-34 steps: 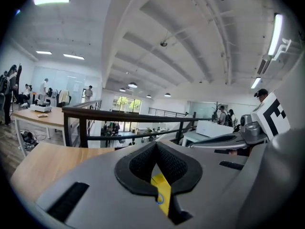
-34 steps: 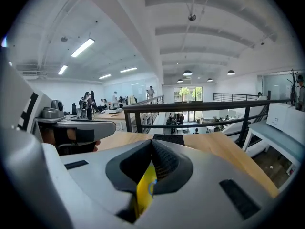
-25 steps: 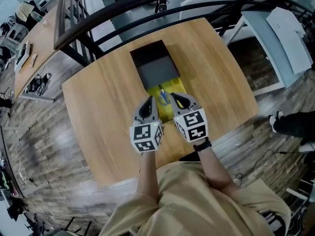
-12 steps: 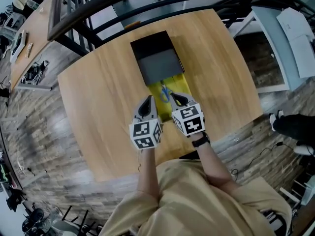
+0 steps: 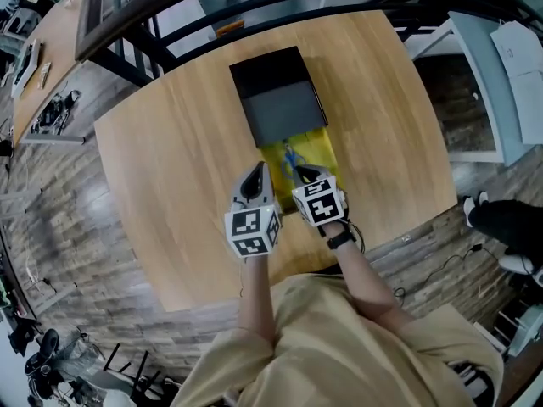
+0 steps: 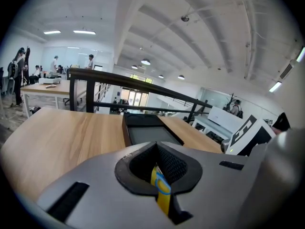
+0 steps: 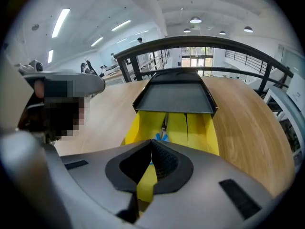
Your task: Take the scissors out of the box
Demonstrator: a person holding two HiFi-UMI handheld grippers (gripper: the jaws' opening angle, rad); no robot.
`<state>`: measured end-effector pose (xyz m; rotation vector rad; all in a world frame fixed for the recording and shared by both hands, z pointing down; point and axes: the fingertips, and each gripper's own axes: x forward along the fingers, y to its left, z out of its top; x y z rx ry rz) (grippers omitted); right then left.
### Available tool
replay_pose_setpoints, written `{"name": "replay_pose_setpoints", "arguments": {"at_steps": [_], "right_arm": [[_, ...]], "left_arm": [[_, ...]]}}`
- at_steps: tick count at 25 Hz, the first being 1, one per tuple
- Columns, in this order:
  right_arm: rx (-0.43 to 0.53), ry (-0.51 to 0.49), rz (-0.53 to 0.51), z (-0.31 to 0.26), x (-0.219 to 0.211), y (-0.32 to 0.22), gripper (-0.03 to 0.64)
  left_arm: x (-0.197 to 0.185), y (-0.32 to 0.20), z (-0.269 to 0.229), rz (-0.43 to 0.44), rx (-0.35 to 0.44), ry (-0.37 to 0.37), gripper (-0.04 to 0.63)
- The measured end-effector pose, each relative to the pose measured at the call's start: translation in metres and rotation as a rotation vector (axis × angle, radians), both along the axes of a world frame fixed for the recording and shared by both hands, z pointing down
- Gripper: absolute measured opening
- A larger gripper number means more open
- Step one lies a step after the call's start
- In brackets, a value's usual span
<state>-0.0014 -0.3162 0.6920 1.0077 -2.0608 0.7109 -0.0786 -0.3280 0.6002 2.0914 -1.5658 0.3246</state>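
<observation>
**Head view.** A person in beige trousers stands at a wooden table (image 5: 170,168) with a gripper in each hand. A black box (image 5: 280,100) lies mid-table, and its yellow tray (image 5: 321,149) juts out toward the person. The blue-handled scissors (image 5: 290,158) lie inside the tray, close to the mouth of the box. The left gripper (image 5: 255,173) sits at the tray's near left corner. The right gripper (image 5: 307,175) hangs over the tray's near end, just beside the scissors' handles. A black railing (image 5: 254,7) curves past the table's far edge.

**Left gripper view.** The fingers (image 6: 95,180) are drawn together, leaving only a thin slit. A yellow strip with a blue mark fills that slit, and it cannot be told whether the fingers grip it. The box (image 6: 150,132) lies straight ahead on the table (image 6: 57,132). The right gripper's marker cube shows at the right edge, and people (image 6: 90,61) stand at desks far off.

**Right gripper view.** The fingers (image 7: 214,185) are pressed close, with their tips meeting. The yellow of the tray (image 7: 202,132) shows through the slit, and nothing is held between them. The scissors (image 7: 160,136) lie just ahead in the tray, blades toward the box (image 7: 174,99) and blue handles nearest the fingertips. The left gripper shows at the left of this view.
</observation>
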Motion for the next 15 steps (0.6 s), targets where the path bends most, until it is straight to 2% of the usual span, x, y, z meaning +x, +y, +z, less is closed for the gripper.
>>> {"name": "replay_pose_setpoints", "arguments": {"at_steps": [11,15], "right_arm": [[-0.107,0.093,0.024,0.039,-0.004,-0.009,0.019],[-0.147,0.102,0.01,0.055,-0.011,-0.006,0.121]], "left_arm": [[-0.013,-0.01,0.005,-0.016,-0.006,0.014,0.005],[-0.021,-0.012,0.01,-0.028,-0.012,0.021,0.005]]}}
